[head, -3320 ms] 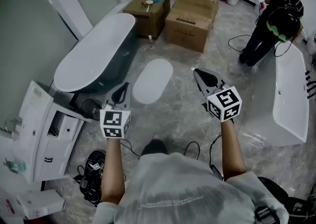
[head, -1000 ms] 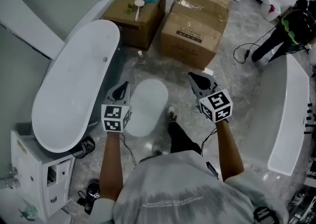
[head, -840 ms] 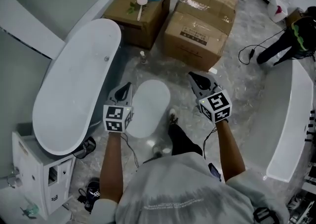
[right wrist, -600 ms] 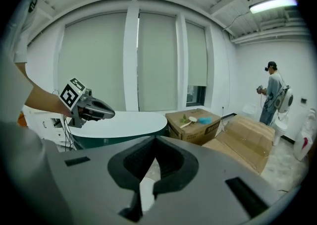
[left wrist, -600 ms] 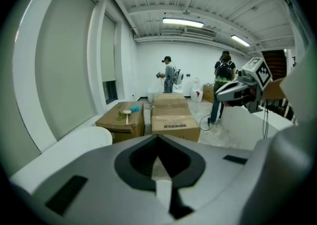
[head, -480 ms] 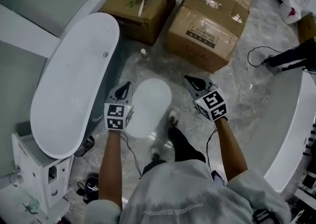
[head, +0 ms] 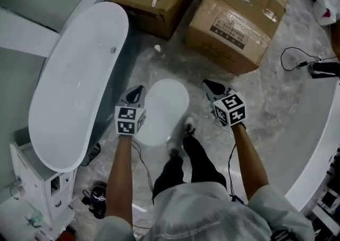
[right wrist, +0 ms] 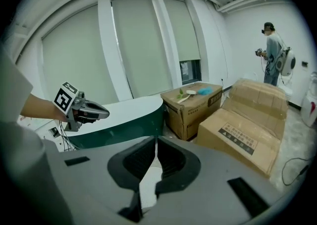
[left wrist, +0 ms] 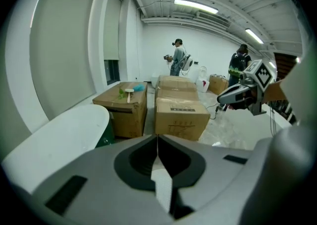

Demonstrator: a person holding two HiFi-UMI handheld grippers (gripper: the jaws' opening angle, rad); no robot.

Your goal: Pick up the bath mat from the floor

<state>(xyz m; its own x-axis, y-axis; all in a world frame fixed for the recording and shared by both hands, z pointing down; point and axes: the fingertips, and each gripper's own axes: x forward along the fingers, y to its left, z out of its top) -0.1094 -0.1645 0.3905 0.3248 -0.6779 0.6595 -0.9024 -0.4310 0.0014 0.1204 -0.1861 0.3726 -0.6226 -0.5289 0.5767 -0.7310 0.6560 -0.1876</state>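
Cool, even light comes from ceiling strip lamps [left wrist: 195,6]; shadows are soft. The floor [head: 265,96] right of the bathtub [head: 74,80] gleams. Both gripper views bulge fisheye-wise, with corners vignetted black and the near foreground blurred.

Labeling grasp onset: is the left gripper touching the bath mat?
Apart. The right gripper view shows the left gripper in the air at bathtub rim height; the bath mat lies on the floor.

I'm working in a mock bathroom set up inside a bare industrial hall. A white freestanding bathtub [head: 74,80] stands on a marbled floor [head: 276,91], with cardboard boxes [head: 241,19] just past its far end and a white vanity cabinet [head: 37,179] at its near end. Strip lights [left wrist: 195,6] hang from an exposed ceiling, and a person [left wrist: 179,58] stands well beyond the boxes.
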